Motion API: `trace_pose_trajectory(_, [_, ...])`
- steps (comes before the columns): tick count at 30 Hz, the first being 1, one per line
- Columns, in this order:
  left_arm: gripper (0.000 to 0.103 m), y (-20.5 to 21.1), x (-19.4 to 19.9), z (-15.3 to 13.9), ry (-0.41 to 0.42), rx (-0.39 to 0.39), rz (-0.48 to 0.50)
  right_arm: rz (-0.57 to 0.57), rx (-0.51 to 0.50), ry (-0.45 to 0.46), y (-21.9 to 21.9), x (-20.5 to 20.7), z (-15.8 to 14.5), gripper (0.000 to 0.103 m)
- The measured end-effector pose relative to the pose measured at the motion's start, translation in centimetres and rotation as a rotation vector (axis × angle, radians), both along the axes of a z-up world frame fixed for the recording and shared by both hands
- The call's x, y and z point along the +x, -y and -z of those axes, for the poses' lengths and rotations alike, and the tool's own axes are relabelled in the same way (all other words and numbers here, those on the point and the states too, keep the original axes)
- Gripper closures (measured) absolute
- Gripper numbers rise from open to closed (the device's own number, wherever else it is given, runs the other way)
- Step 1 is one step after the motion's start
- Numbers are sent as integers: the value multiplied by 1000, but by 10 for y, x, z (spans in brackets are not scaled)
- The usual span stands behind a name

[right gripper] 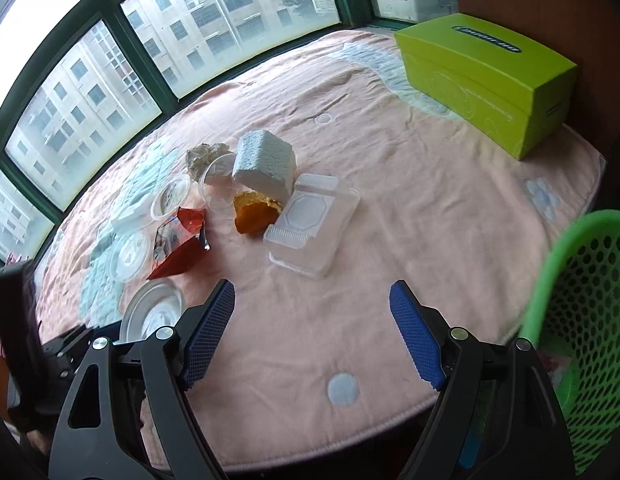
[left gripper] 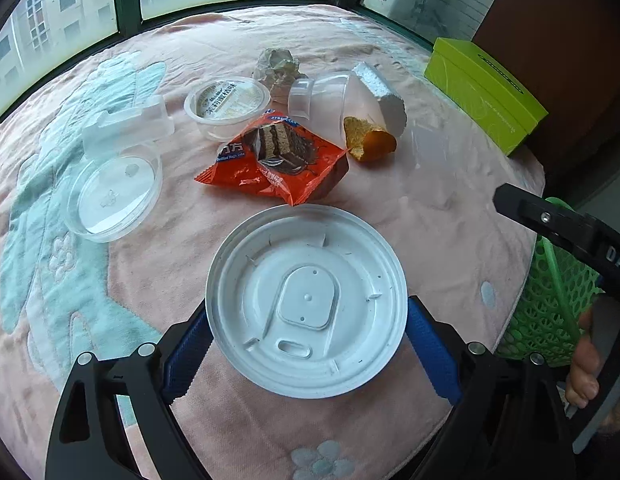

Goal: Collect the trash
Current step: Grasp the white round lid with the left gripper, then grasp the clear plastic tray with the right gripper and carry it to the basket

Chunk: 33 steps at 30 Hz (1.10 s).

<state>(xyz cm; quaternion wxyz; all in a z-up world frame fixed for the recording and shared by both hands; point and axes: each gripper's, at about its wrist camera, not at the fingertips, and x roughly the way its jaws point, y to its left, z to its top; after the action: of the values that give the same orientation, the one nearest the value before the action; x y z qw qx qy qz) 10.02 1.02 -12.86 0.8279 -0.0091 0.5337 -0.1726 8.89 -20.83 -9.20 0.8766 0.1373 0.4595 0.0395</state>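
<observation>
Trash lies on a table with a pink cloth (left gripper: 430,208). A white cup lid (left gripper: 306,300) lies between the fingers of my left gripper (left gripper: 306,340); the blue pads sit at its two sides, wide apart, and contact is unclear. Beyond it lie an orange snack wrapper (left gripper: 278,160), a pudding cup (left gripper: 227,104), a clear round lid (left gripper: 114,196), crumpled paper (left gripper: 278,66), a foam block (left gripper: 380,94) and orange peel (left gripper: 370,140). My right gripper (right gripper: 312,336) is open and empty above the cloth, short of a clear plastic tray (right gripper: 314,224). The green mesh basket (right gripper: 586,320) stands at the right.
A green tissue box (right gripper: 482,76) stands at the table's far right corner. Windows run along the far edge. The table's near edge curves just under both grippers. The right gripper's arm (left gripper: 562,232) shows at the right of the left wrist view.
</observation>
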Motion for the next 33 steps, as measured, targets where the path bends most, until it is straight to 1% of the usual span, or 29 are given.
trace_pose_trajectory(5, [15,-7,-4,-6,4,-29,9,8,12,-23,-8,25,8,24])
trace_pose_trajectory(9, [15,-10,-9,-7,-9,-48,20,16,-8,-43,-17,44,18,24])
trace_pose_trajectory(13, [15,-13,-15,-6,-27,-70,20,31,-54,-73,-24,59,30,28])
trace_pose_trajectory(17, [15,-15,-20,-7,-30,-68,24,55,-88,-106,-25,68,41,35])
trace_pose_trajectory(18, [15,-15,-20,-7,-31,-68,23,58,-103,-101,-26,68,41,36])
trace_pose_trajectory(19, [15,-15,-20,-8,-31,-68,23,56,-123,-103,-27,68,41,40])
trace_pose_trajectory(22, [15,-14,-21,-9,-26,-63,24,55,-132,-105,-27,67,40,43])
trace_pose_trajectory(26, [15,-13,-22,-13,-18,-60,26,48,-126,-85,-25,59,33,44])
trace_pose_trajectory(33, [15,-4,-28,-19,-4,-54,39,49,-111,-54,-13,31,16,45])
